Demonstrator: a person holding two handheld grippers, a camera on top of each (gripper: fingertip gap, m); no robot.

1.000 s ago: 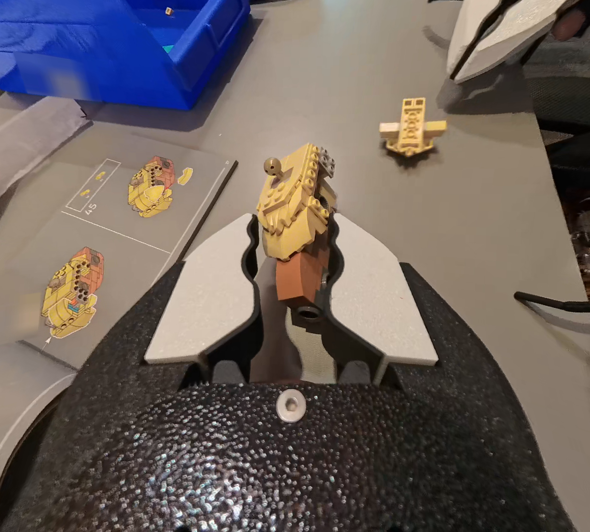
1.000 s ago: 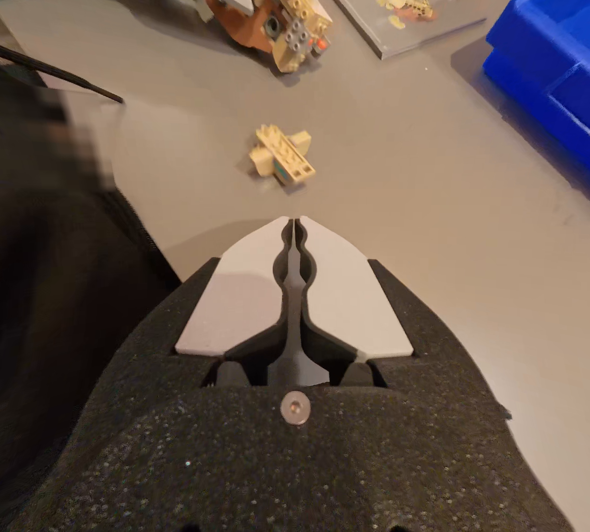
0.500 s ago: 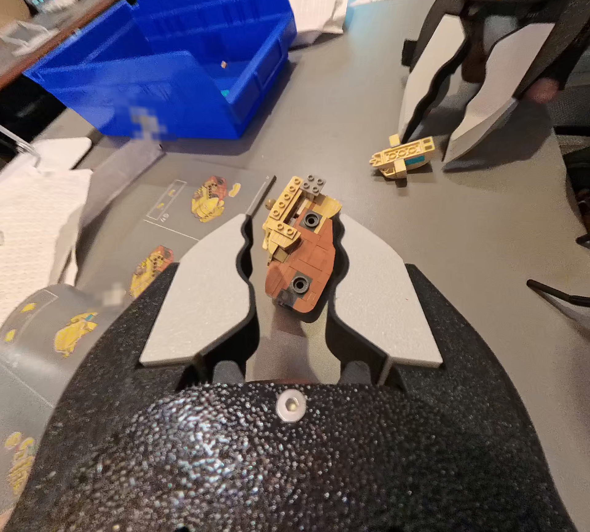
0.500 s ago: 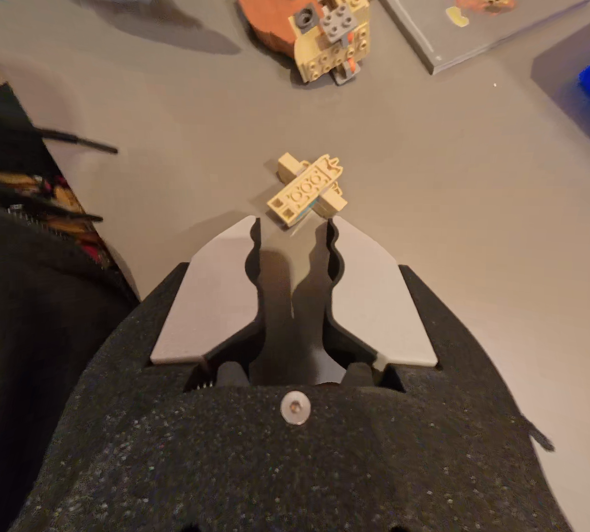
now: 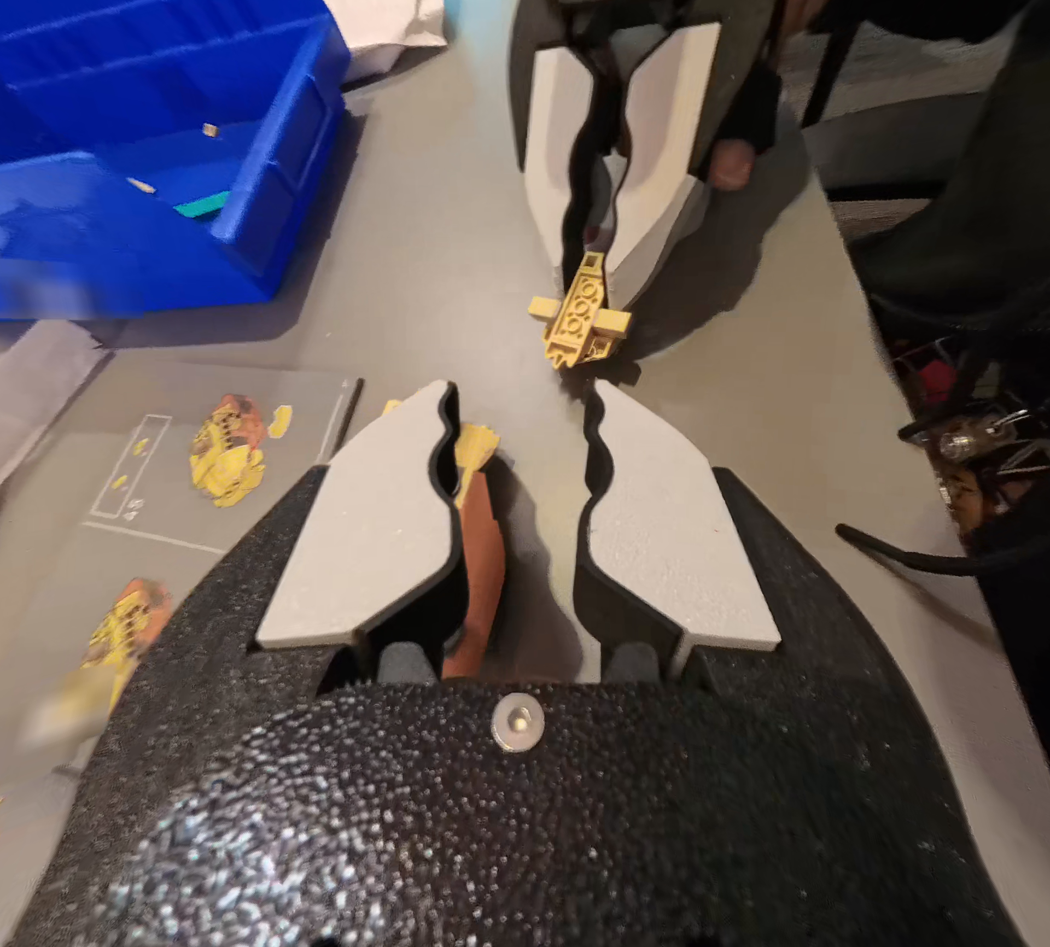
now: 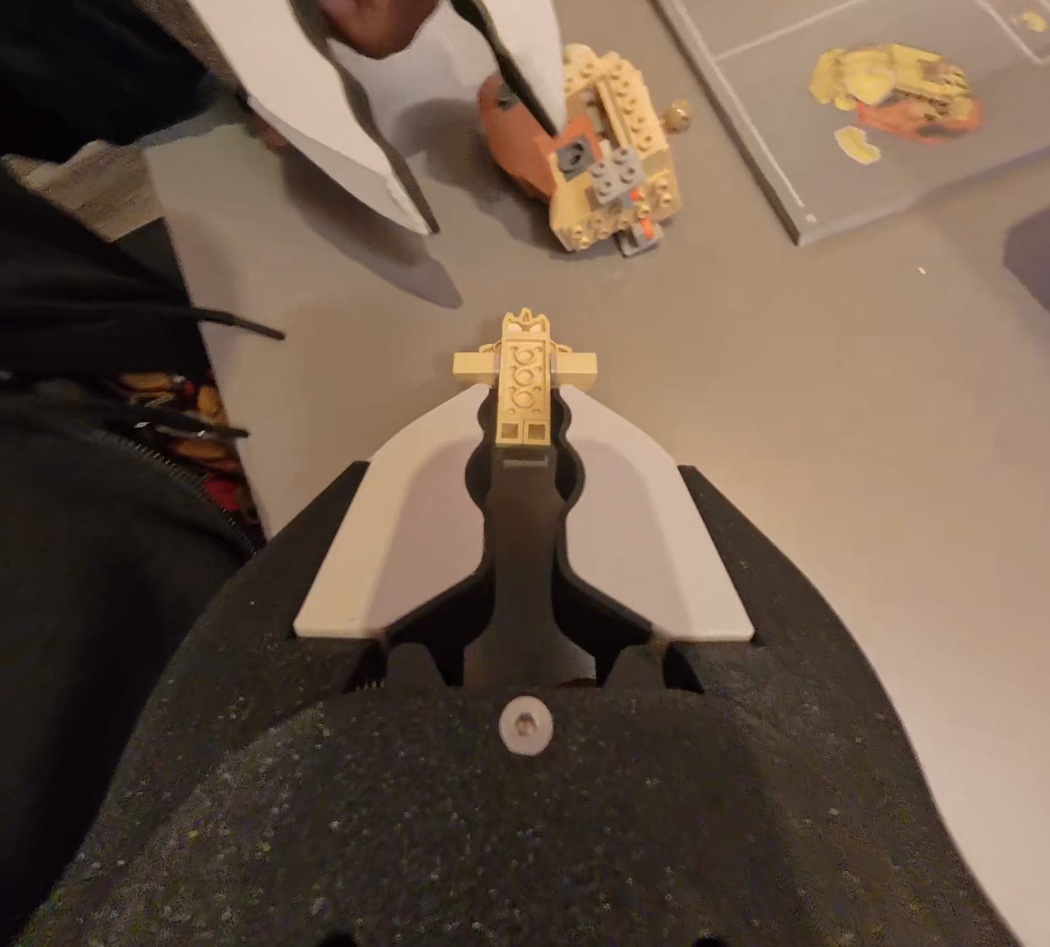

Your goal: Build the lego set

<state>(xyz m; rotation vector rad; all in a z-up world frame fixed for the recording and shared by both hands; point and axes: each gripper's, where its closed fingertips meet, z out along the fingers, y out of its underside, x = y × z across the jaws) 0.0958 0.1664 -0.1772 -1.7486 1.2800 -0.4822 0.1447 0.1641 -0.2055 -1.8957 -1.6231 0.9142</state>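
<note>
Right wrist view: right gripper angled down at table, pads clamped on tan brick piece, long axis along fingers, pronged end pointing up-frame. Left gripper spread wide, gripping nothing, brown-tan model beside its left finger.

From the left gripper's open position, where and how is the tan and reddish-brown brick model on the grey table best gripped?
Probably across the tan and reddish-brown brick model's long flanks, coming from above: it lies flat, the brown hull side is smooth, and the left gripper stands open over it already.
</note>
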